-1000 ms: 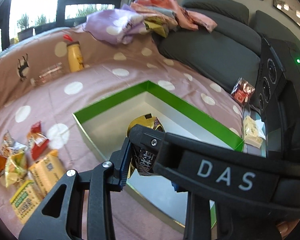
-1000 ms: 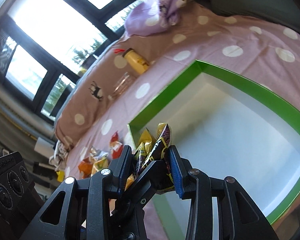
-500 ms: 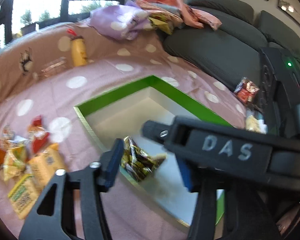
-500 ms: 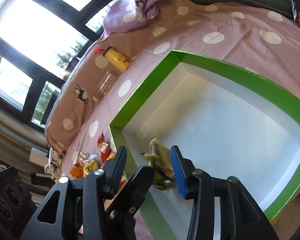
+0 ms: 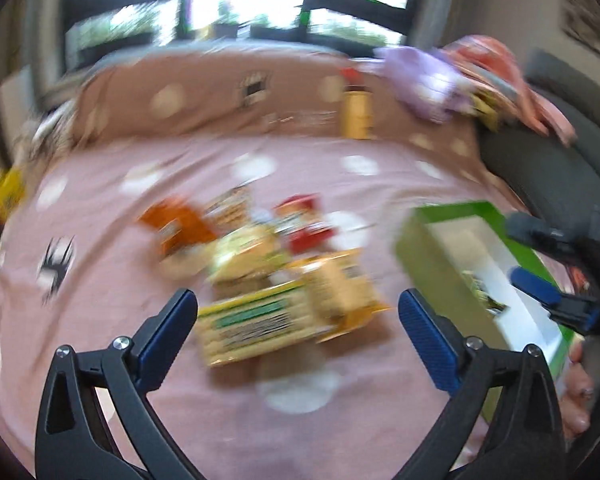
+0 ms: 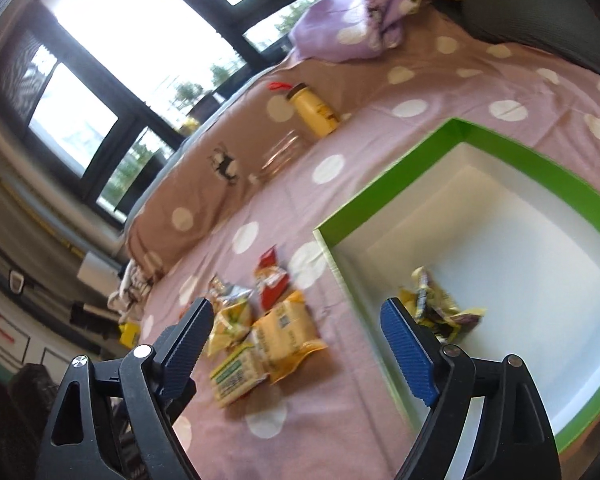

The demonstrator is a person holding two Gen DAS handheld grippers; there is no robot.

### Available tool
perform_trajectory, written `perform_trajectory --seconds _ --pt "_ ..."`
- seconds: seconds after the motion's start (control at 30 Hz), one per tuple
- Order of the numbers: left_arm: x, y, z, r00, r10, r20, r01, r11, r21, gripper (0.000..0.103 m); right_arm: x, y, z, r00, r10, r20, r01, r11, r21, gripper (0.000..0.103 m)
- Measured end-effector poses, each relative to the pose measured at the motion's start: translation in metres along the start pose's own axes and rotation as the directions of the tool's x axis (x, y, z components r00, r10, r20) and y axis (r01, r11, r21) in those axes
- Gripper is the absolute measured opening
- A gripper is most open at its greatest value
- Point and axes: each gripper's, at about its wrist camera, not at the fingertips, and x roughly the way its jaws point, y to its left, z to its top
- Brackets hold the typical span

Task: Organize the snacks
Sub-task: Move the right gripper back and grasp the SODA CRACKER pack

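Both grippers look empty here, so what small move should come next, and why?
Probably lower the left gripper onto the green-labelled yellow packet nearest it and close. Its jaws have just been opening and stand wide with nothing between them. The dark snack packets already lie in the green box, and several packets remain on the spotted cloth.

Left gripper (image 5: 298, 312) low in its blurred frame, jaws just opened wide, nothing between the blue pads, right gripper (image 6: 296, 324) low in its frame, jaws just opened, empty, a hand (image 5: 578, 396) at lower right edge
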Motion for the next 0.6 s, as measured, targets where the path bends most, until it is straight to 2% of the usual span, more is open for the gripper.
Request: perform_trajectory --seconds 0.13,0.27,0.43,0.53,0.6 --pt "0.015 0.05 -0.012 0.998 0.005 -0.065 -0.016 0.986 -0.168 0.101 0.024 0.022 -0.011 0.996 0.045 -0.082 -0.049 0.997 -0.052 0.086" --pt "0.028 0.065 -0.014 0.993 0.031 -0.114 -0.056 0.972 -0.226 0.101 0.053 0.043 -0.022 0.982 0.052 -0.183 -0.07 0.993 -0.095 0.086" --pt "0.042 0.079 -0.021 0.987 -0.031 -0.159 -0.017 0.957 -0.29 0.1 0.093 0.074 -0.038 0.95 0.058 -0.308 -0.102 0.986 -0.129 0.086" --pt "0.049 0.078 -0.022 0.981 -0.024 -0.192 -0.03 0.961 -0.274 0.096 0.121 0.091 -0.044 0.925 -0.004 -0.379 -0.065 0.984 -0.169 0.085" --pt "0.053 0.079 -0.022 0.979 -0.041 -0.2 -0.017 0.96 -0.28 0.094 0.135 0.101 -0.042 0.922 -0.058 -0.383 -0.024 0.978 -0.207 0.084"
